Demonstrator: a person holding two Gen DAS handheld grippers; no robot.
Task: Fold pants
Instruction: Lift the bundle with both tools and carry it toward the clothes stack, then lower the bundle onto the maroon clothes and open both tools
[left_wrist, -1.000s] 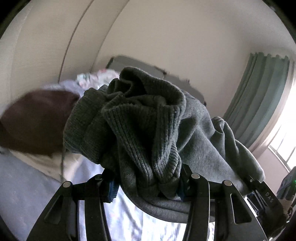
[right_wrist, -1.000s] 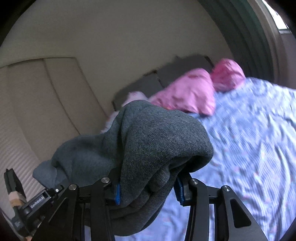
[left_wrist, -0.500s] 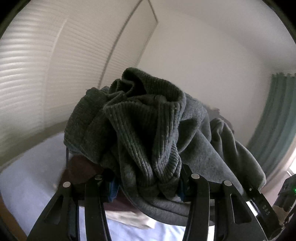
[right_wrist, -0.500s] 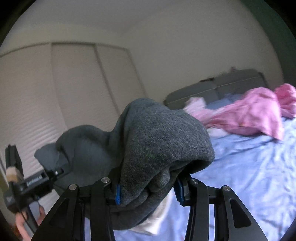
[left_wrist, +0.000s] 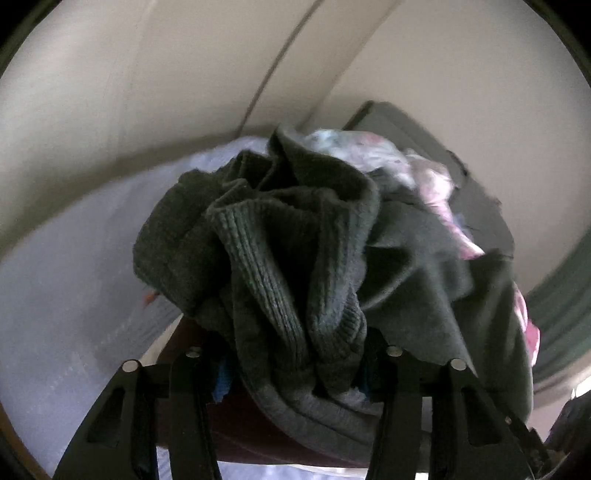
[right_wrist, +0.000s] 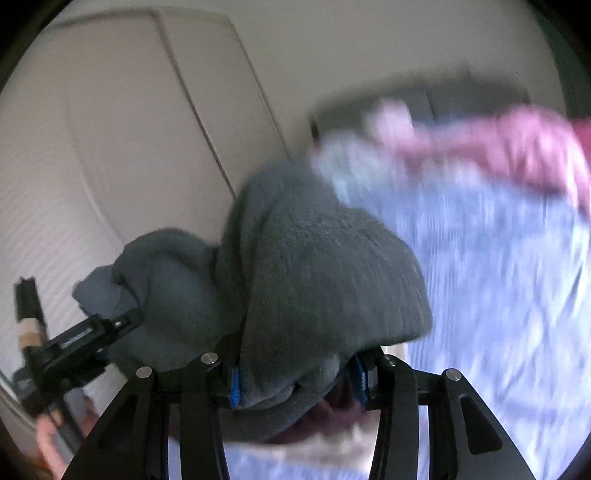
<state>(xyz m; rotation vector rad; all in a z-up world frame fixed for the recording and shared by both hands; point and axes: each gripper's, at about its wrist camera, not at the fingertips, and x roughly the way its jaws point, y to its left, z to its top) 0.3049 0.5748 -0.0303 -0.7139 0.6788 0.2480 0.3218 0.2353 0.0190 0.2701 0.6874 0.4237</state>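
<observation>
The grey knit pants (left_wrist: 295, 258) are bunched and held up in the air between both grippers. My left gripper (left_wrist: 291, 373) is shut on a ribbed cuff or waistband fold; the cloth drapes off to the right. My right gripper (right_wrist: 299, 380) is shut on another thick fold of the same pants (right_wrist: 317, 273), which hang left toward the left gripper's body (right_wrist: 77, 343). The cloth hides the fingertips in both views.
A bed with a lilac striped sheet (right_wrist: 498, 295) lies below. Pink clothes (right_wrist: 517, 144) and a pale floral garment (left_wrist: 391, 158) lie near the grey headboard (left_wrist: 476, 192). A dark maroon garment on white cloth (left_wrist: 258, 435) lies under the grippers. Cream wardrobe doors (right_wrist: 129, 147) stand to the left.
Both grippers, still holding the pants, have tipped down toward the bed; the bed sheet and headboard have come back into the left view. The right view is motion-blurred.
</observation>
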